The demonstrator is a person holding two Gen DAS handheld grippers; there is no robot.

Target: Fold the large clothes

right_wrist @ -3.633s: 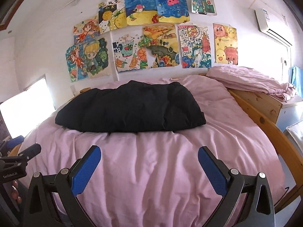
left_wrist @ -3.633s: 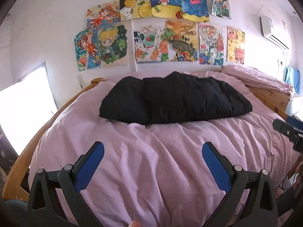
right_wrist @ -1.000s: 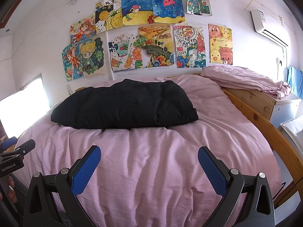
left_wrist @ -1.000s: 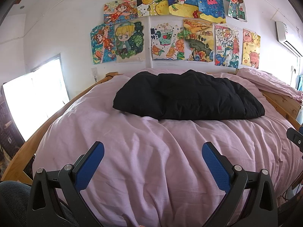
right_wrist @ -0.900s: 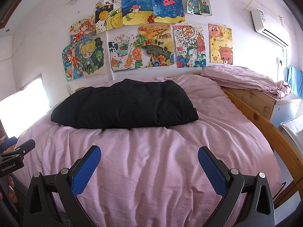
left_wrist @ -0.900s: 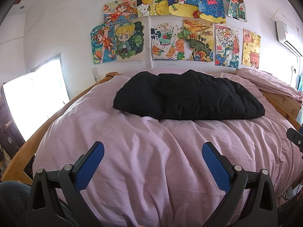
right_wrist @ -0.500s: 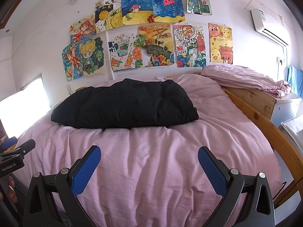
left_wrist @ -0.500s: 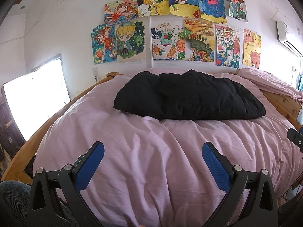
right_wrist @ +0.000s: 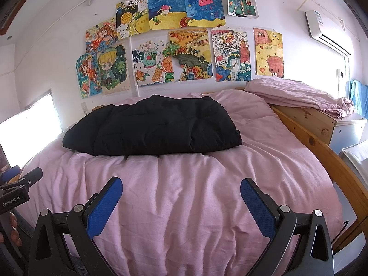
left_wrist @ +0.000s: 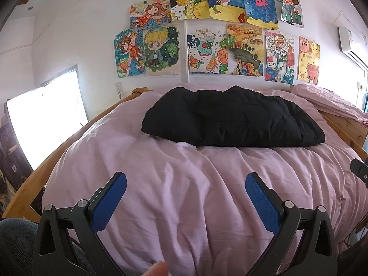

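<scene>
A black padded garment (left_wrist: 232,117) lies folded into a flat bundle on the far half of the pink bed cover (left_wrist: 184,184); it also shows in the right wrist view (right_wrist: 154,128). My left gripper (left_wrist: 185,179) is open and empty, held over the near part of the bed, well short of the garment. My right gripper (right_wrist: 180,184) is open and empty, also over the near part of the cover (right_wrist: 184,195). The left gripper's body shows at the left edge of the right wrist view (right_wrist: 20,186).
A wooden bed frame runs along the left (left_wrist: 46,174) and the right (right_wrist: 322,147). A crumpled pink sheet (right_wrist: 296,96) lies on a wooden unit at the far right. Drawings (right_wrist: 184,39) cover the wall. A bright window (left_wrist: 46,119) is at left.
Over the last second almost nothing moved; the left view shifted very slightly. Since 3.6 s ago both grippers have drawn back and turned a little, still open.
</scene>
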